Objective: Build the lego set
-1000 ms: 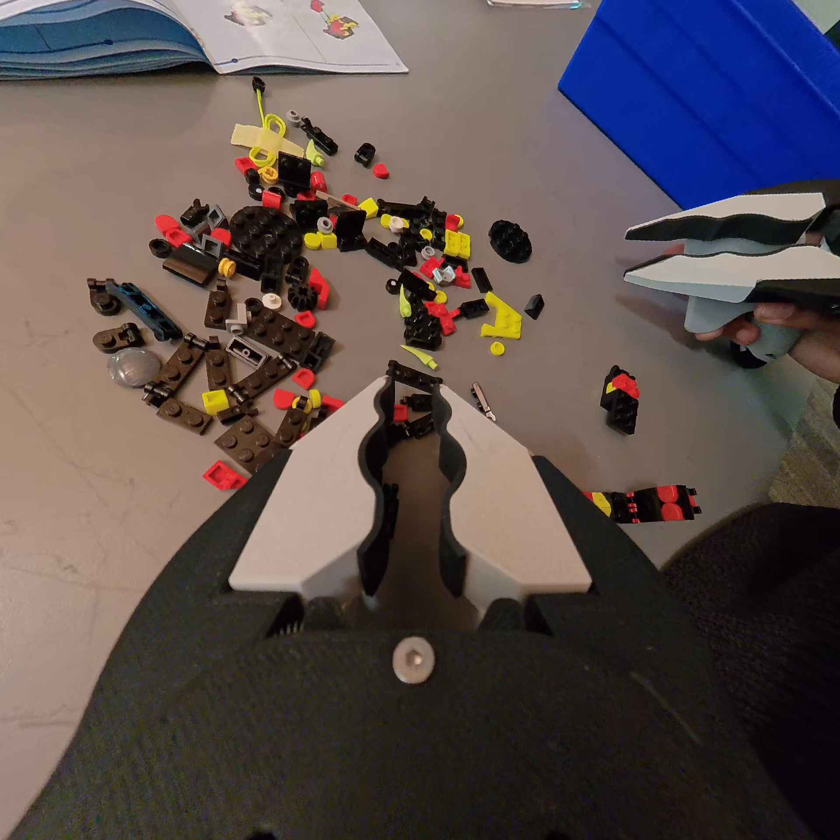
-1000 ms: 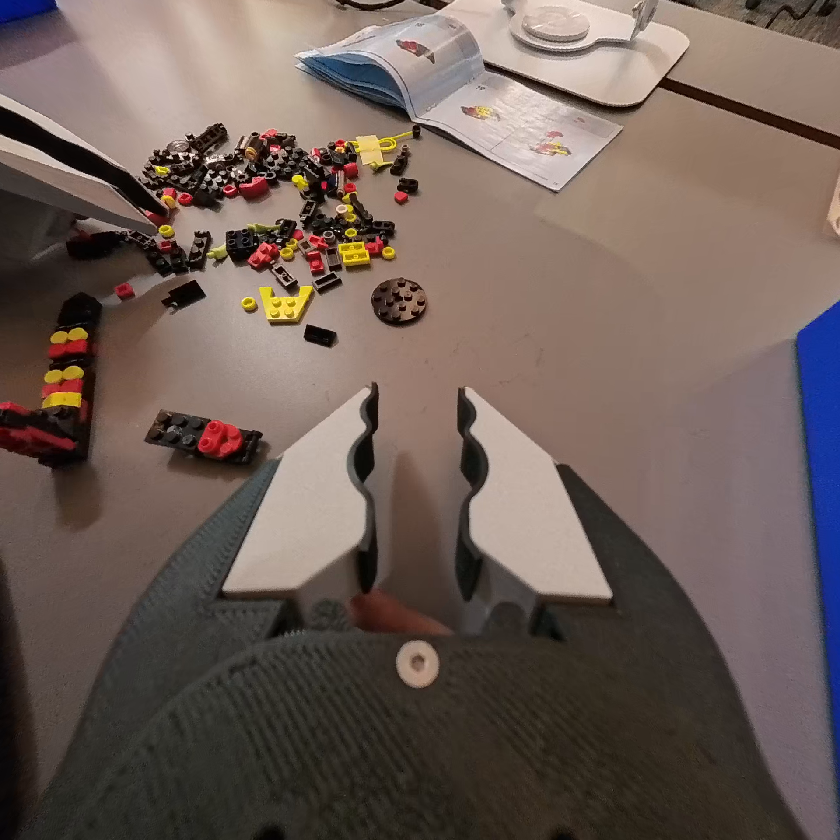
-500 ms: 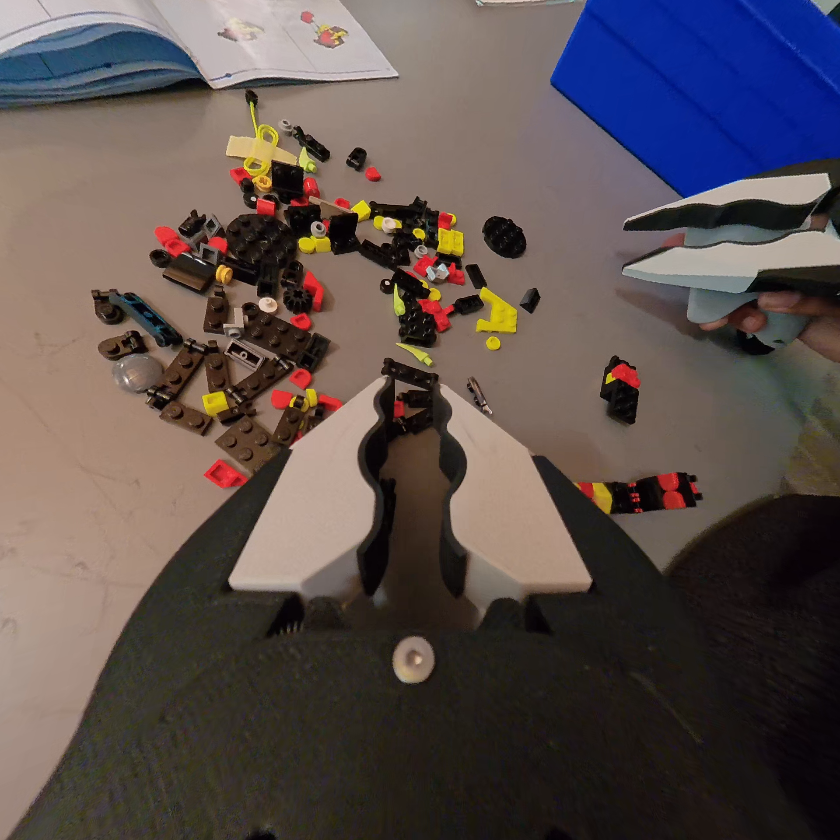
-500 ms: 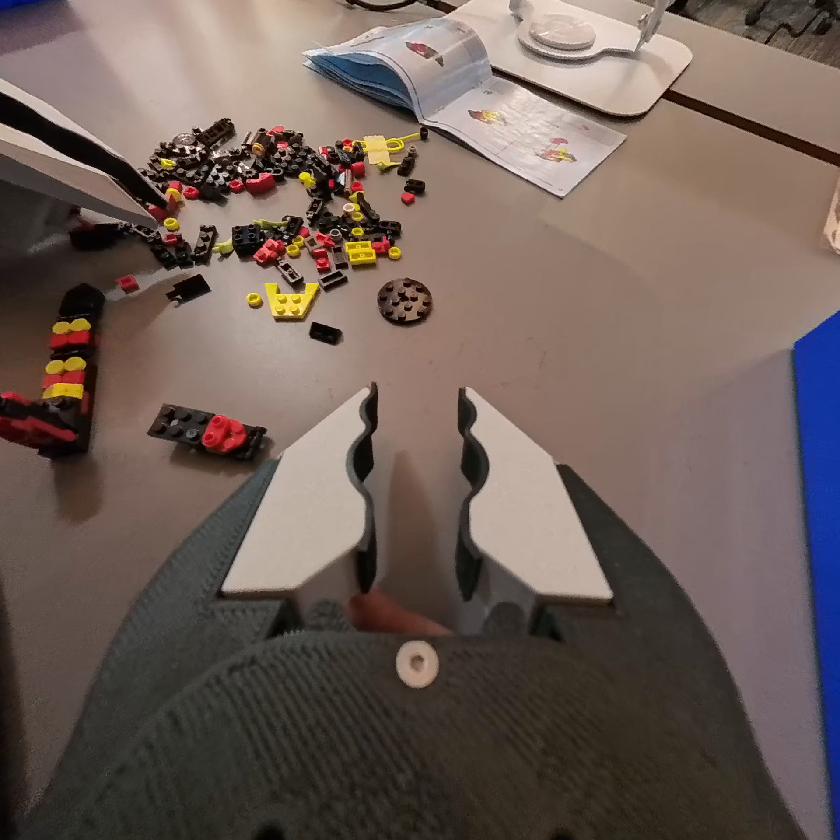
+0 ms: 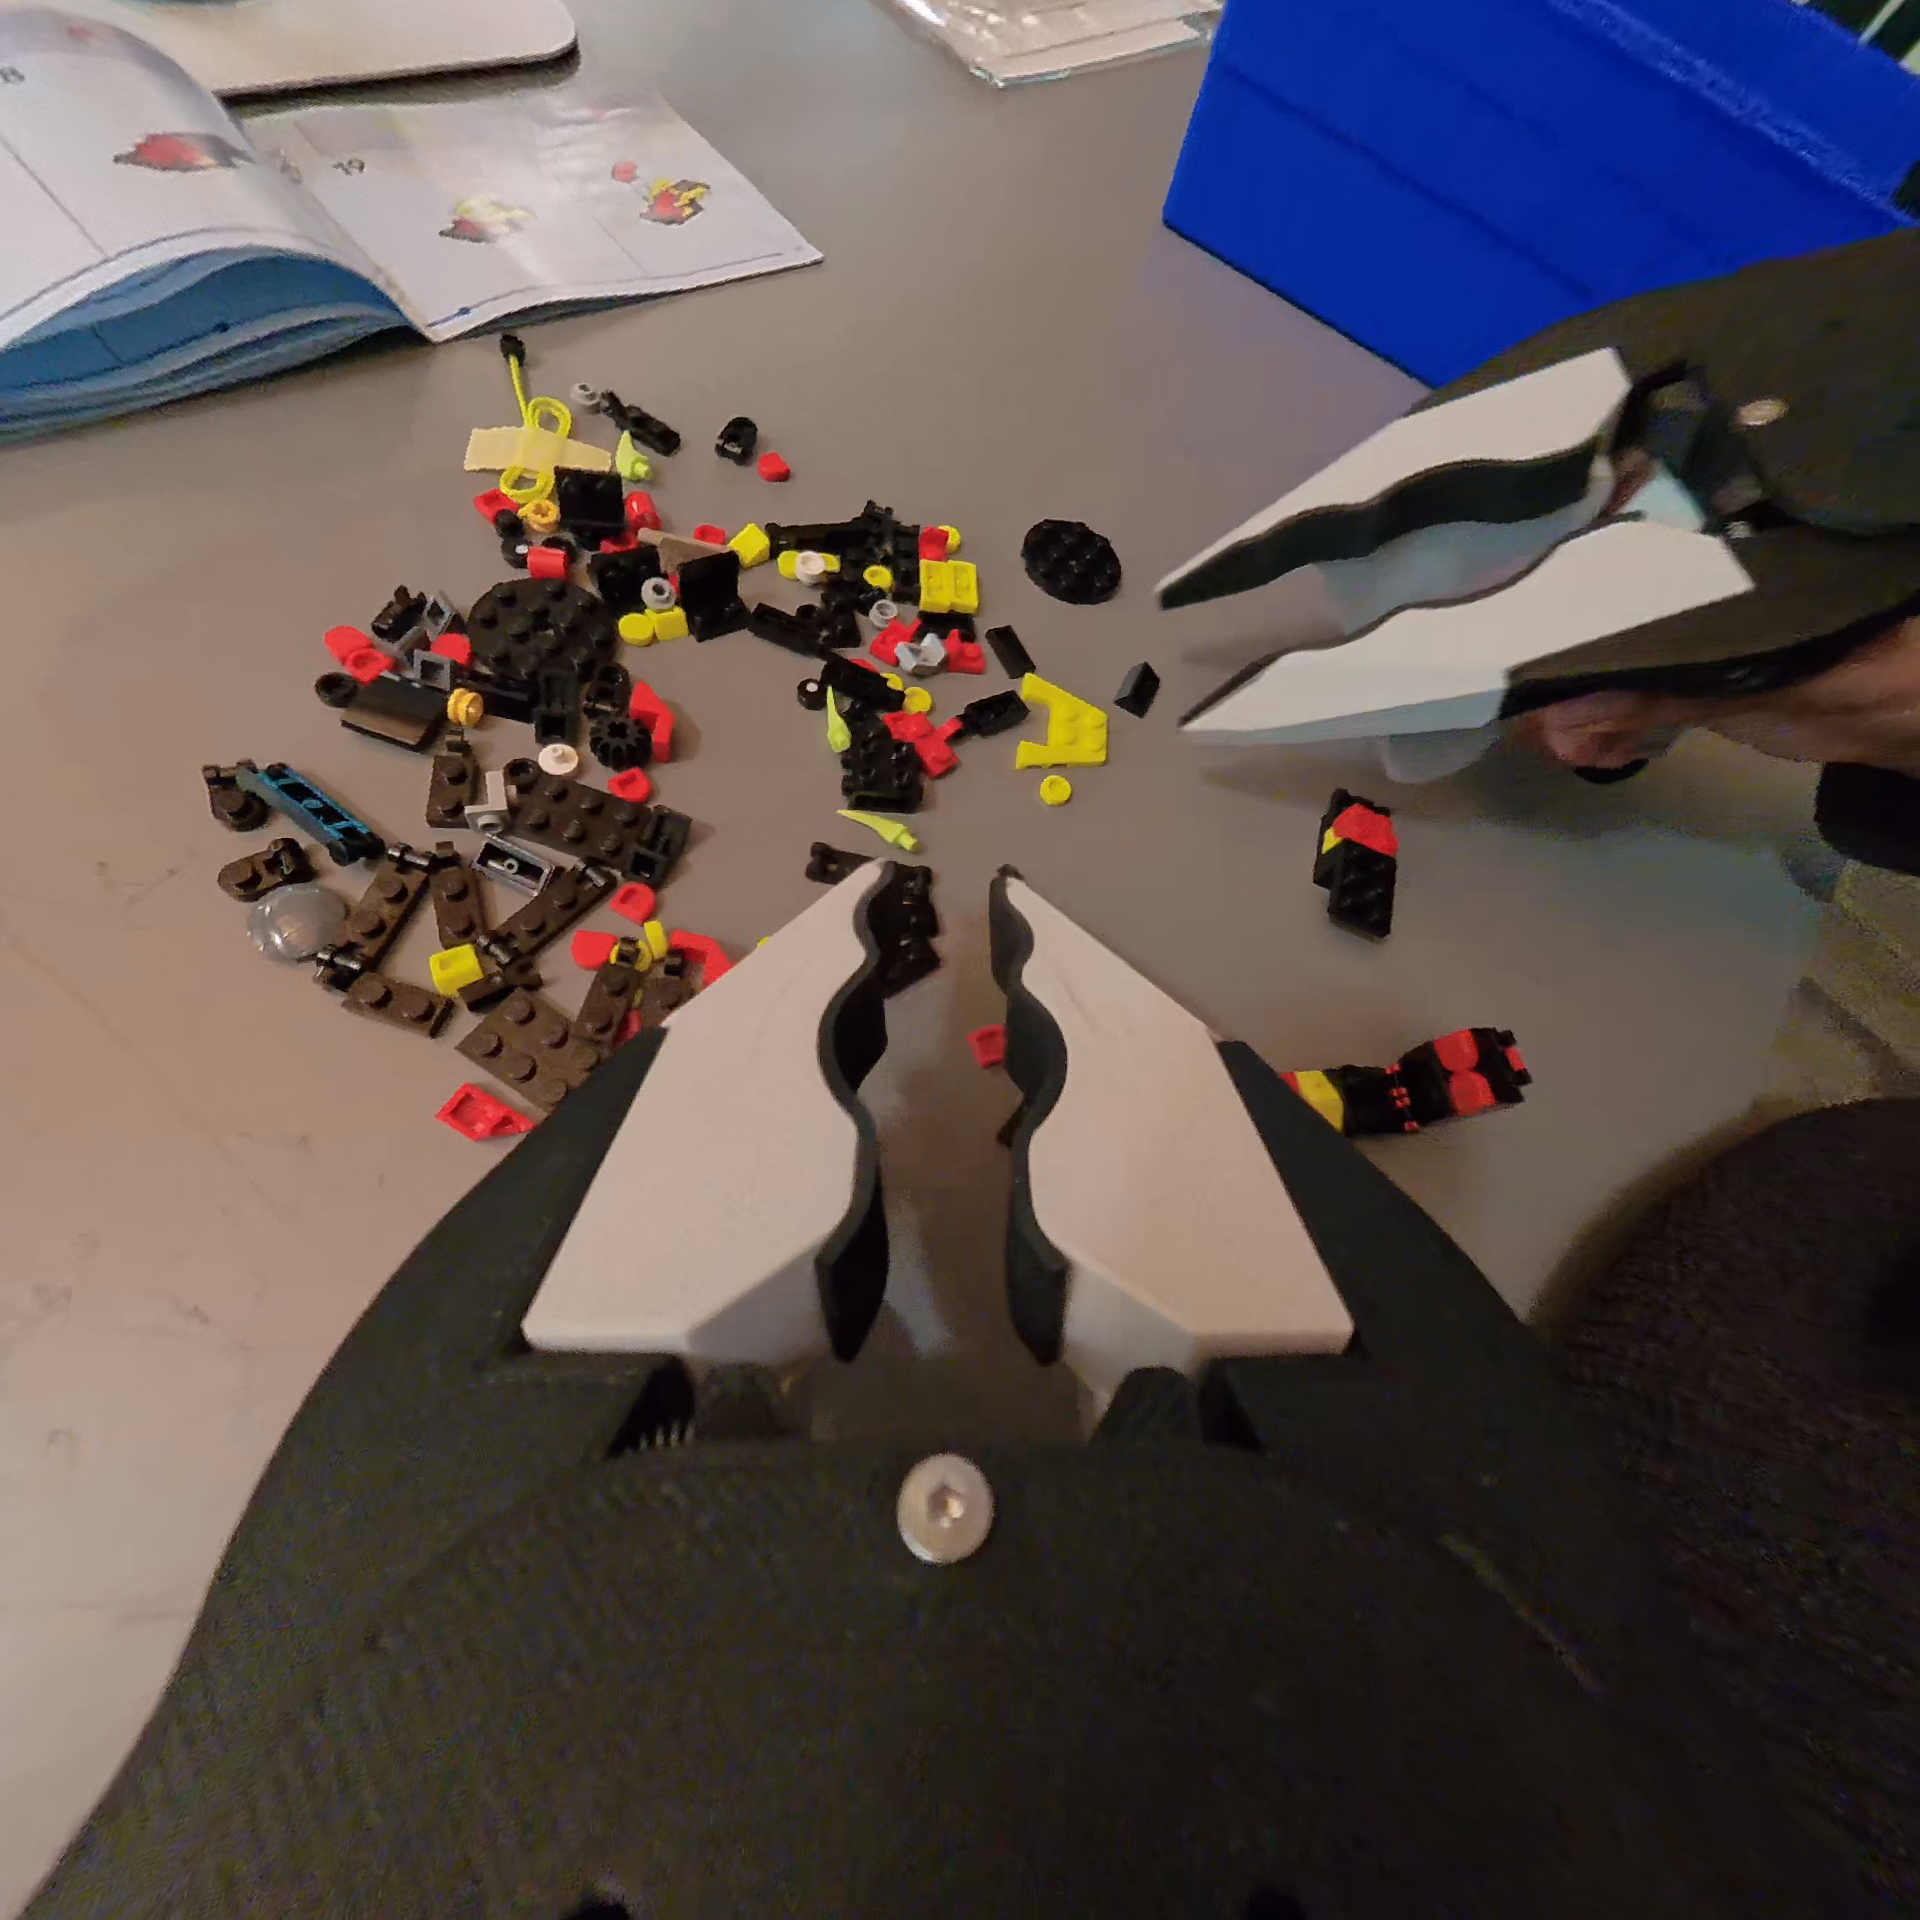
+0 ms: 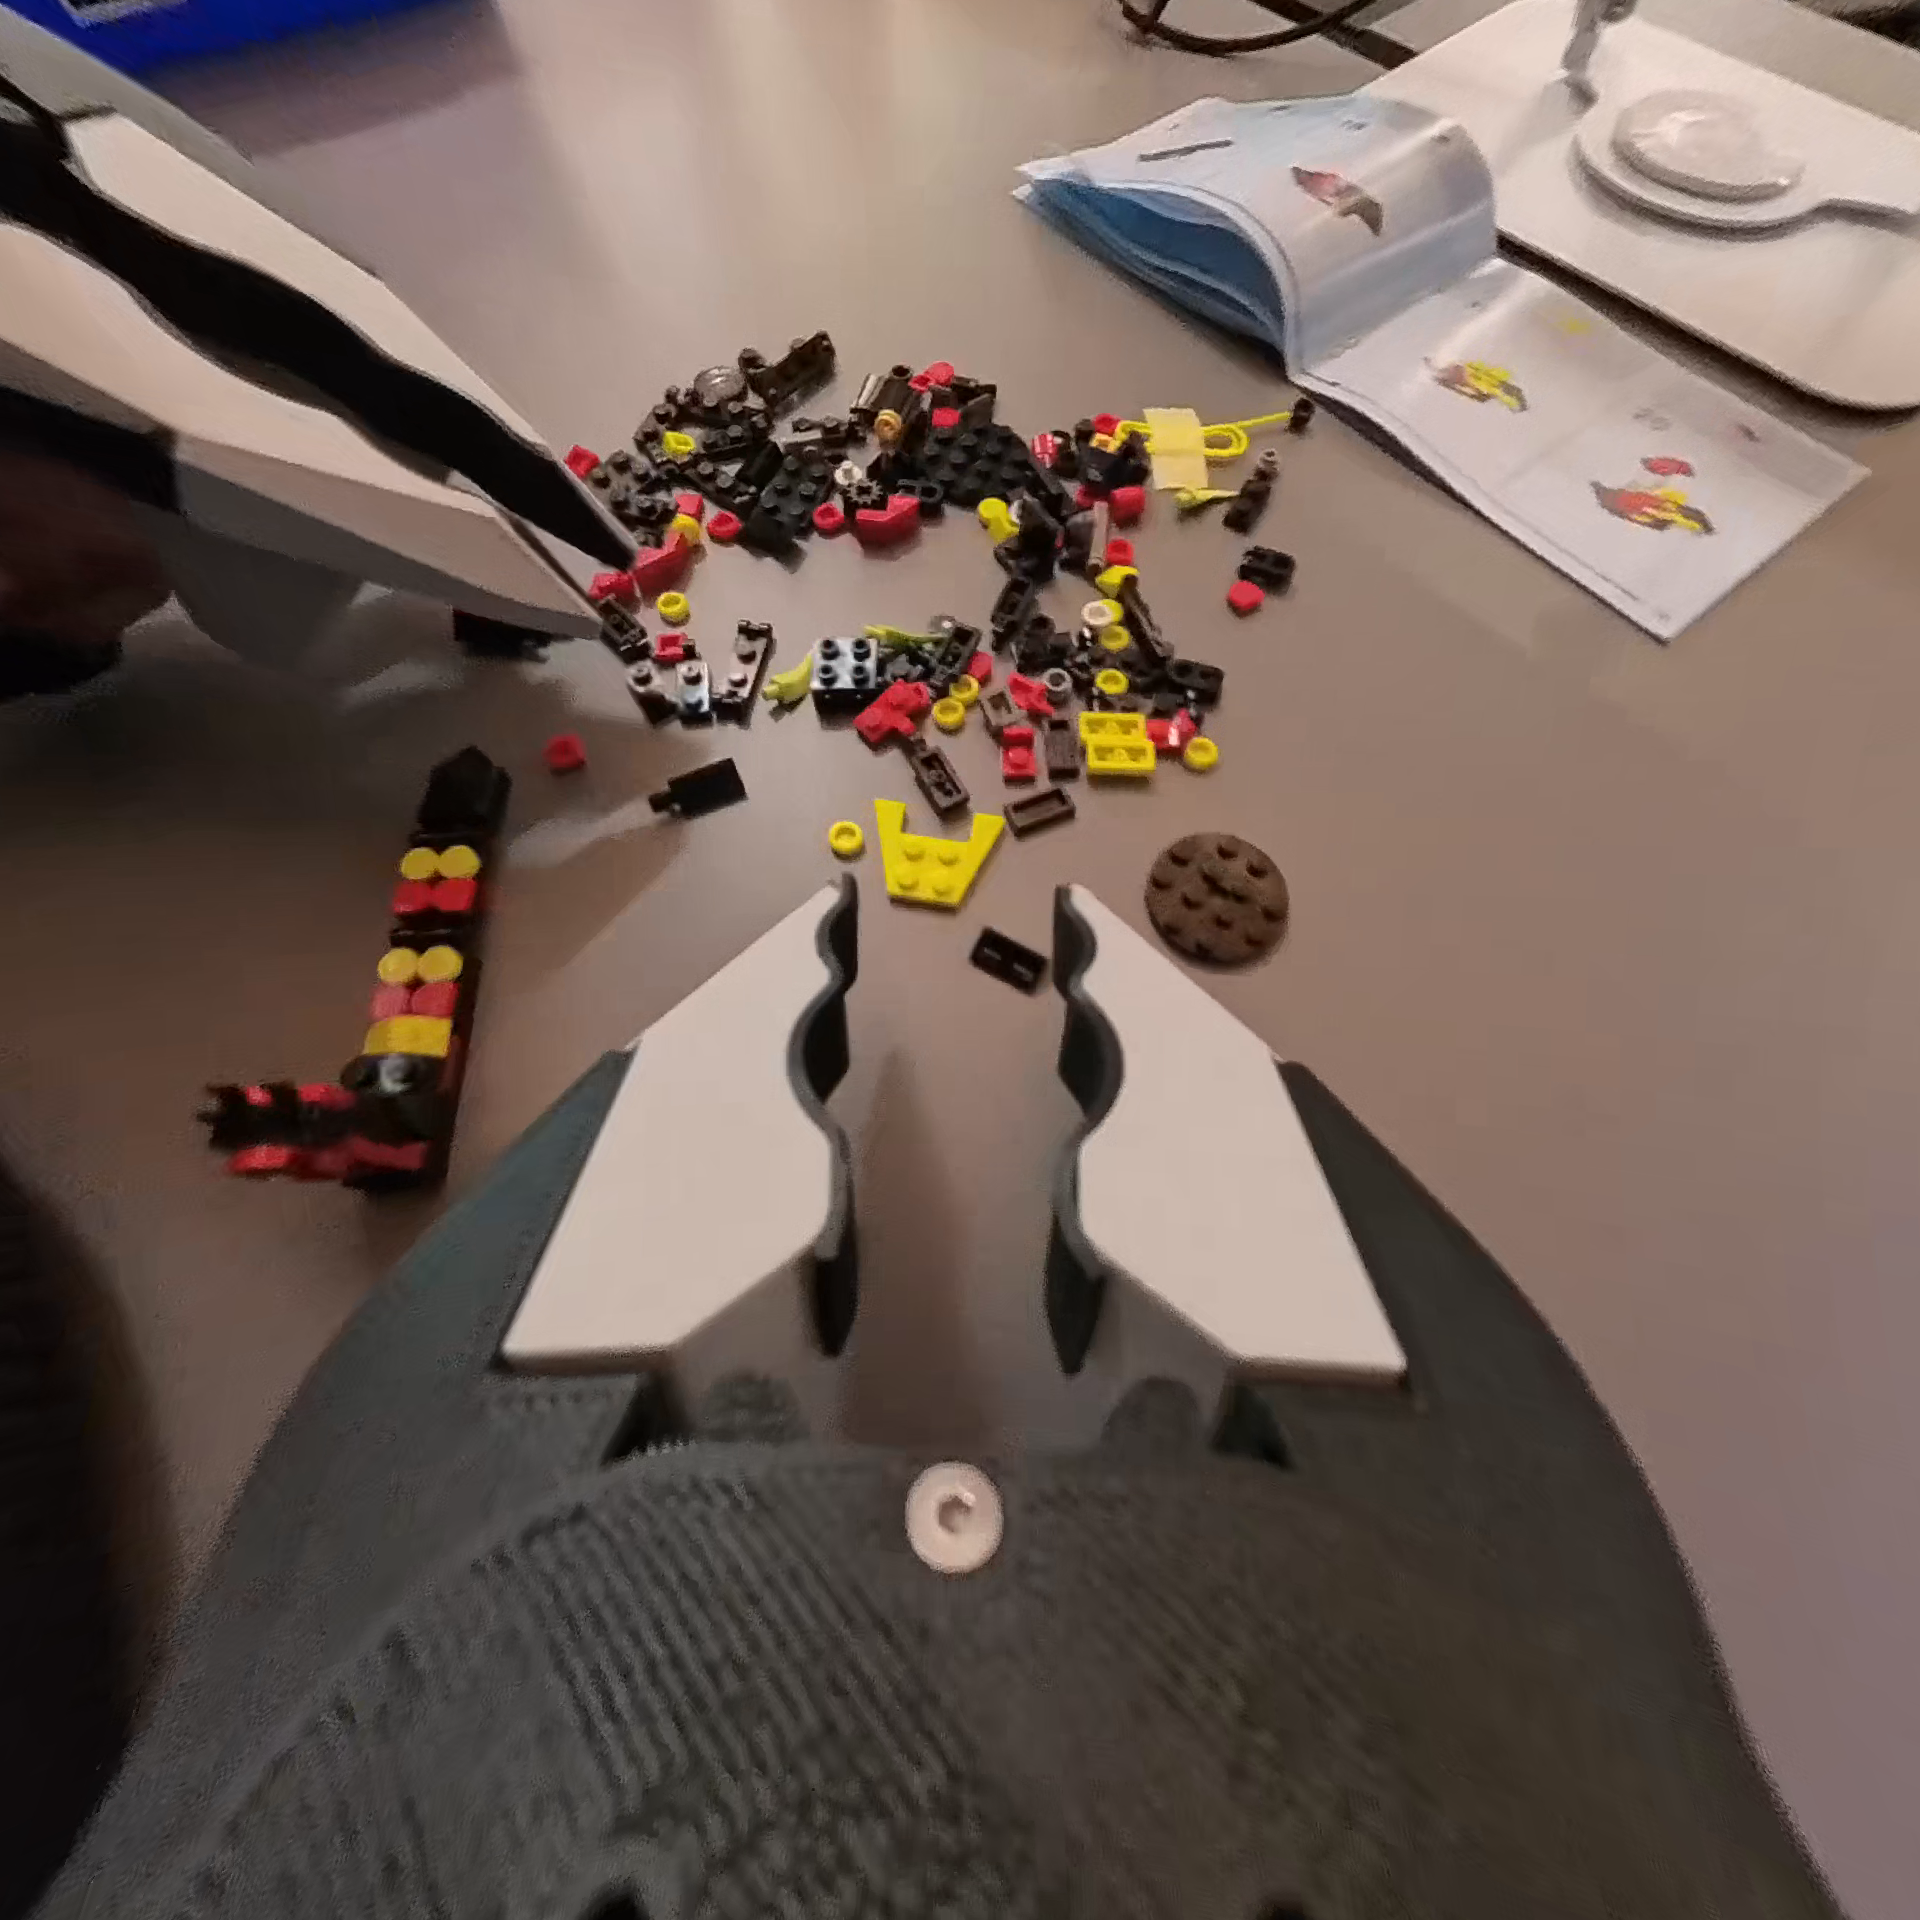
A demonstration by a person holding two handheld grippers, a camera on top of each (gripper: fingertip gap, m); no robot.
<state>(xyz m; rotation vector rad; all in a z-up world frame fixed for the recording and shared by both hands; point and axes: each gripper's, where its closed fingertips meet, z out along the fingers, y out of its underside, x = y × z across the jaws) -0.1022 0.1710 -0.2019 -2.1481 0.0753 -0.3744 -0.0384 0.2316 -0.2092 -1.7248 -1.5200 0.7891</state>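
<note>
We're at part-picking: left gripper [image 5: 940, 883] and right gripper [image 6: 951, 899] both spread, empty, over scattered black-red-yellow plastic bricks [image 6: 935, 582]; next, we'd pinch one small piece.

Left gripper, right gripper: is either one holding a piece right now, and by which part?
Neither. The left gripper and right gripper are both open with nothing between them.

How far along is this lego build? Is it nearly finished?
Barely begun. Done: one long striped section and a small black-and-red chunk lie assembled on the table. In hand: nothing; the left gripper and right gripper are both open and empty. Left: the large pile of loose pieces, with the instruction booklet open.
</note>
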